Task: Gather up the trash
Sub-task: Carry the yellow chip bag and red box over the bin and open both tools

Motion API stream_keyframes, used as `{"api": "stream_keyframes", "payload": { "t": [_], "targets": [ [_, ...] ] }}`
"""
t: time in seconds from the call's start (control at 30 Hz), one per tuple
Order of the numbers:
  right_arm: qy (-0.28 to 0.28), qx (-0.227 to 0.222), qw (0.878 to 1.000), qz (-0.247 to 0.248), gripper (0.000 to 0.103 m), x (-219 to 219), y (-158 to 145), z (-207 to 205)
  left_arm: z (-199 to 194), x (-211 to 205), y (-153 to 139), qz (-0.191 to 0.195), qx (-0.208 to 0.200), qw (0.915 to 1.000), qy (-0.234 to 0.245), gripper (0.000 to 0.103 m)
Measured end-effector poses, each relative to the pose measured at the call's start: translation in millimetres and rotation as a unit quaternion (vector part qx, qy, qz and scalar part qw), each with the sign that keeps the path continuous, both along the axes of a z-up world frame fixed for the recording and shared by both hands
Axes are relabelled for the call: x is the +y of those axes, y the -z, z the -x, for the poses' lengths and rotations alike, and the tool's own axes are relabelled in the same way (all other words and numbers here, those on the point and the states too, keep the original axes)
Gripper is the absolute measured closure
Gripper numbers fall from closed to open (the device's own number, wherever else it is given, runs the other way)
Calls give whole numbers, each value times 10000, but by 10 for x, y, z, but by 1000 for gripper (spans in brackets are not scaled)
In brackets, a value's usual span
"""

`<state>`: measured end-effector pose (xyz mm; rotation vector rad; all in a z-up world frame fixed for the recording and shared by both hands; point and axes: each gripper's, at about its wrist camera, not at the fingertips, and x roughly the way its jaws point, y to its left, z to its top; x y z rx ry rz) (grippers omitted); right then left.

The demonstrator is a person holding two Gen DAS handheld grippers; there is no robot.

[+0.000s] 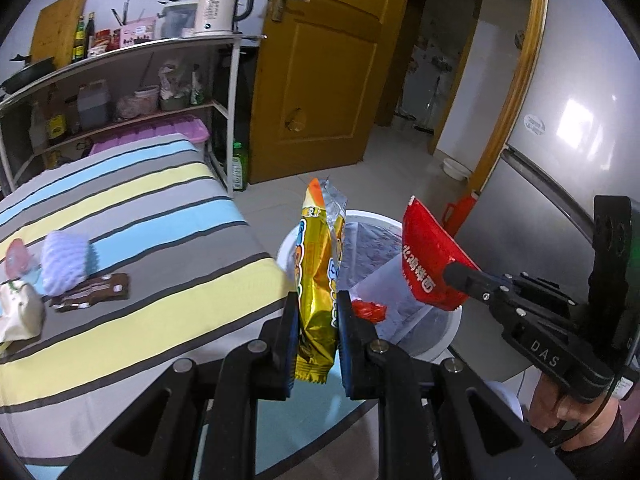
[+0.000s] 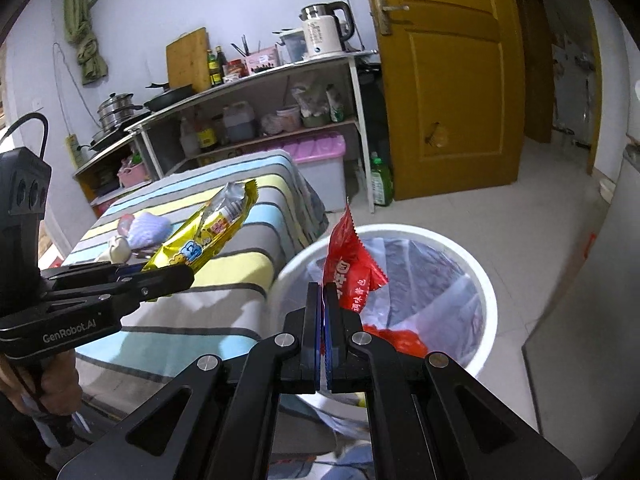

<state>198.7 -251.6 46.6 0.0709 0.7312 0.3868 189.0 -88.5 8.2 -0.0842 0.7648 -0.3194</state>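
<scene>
My left gripper is shut on a gold snack wrapper, which stands upright between the pads. In the right wrist view that gripper comes in from the left with the wrapper sticking out over the bed. My right gripper is shut on a red sauce packet; the left wrist view shows that gripper and packet over the bin. A white bin with a clear liner stands below both, its rim behind the wrapper, red trash inside.
A striped bed on the left carries a brown wrapper, a lilac cloth and a white packet. Behind stand a kitchen shelf, a yellow door and a grey fridge on the right.
</scene>
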Motion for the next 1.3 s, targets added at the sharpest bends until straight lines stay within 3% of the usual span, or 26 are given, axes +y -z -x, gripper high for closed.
{"api": "stream_keyframes", "payload": {
  "t": [0.63, 0.73, 0.87, 0.93, 1.3],
  "targets": [
    [241, 527, 9983, -86, 102, -239, 435, -197, -330, -357, 302, -96, 509, 9983, 254, 84],
    [325, 508, 9982, -37, 102, -265, 445, -213, -341, -396, 321, -124, 508, 9982, 286, 80],
    [414, 477, 9980, -40, 92, -311, 447, -217, -401, -435, 382, -154, 600, 9976, 312, 78],
    [459, 465, 9979, -39, 80, -335, 444, -211, -410, -451, 397, -168, 620, 9974, 323, 78],
    [497, 245, 9985, -4, 79, -286, 219, -65, -203, -310, 232, -44, 324, 9992, 249, 78]
  ]
}}
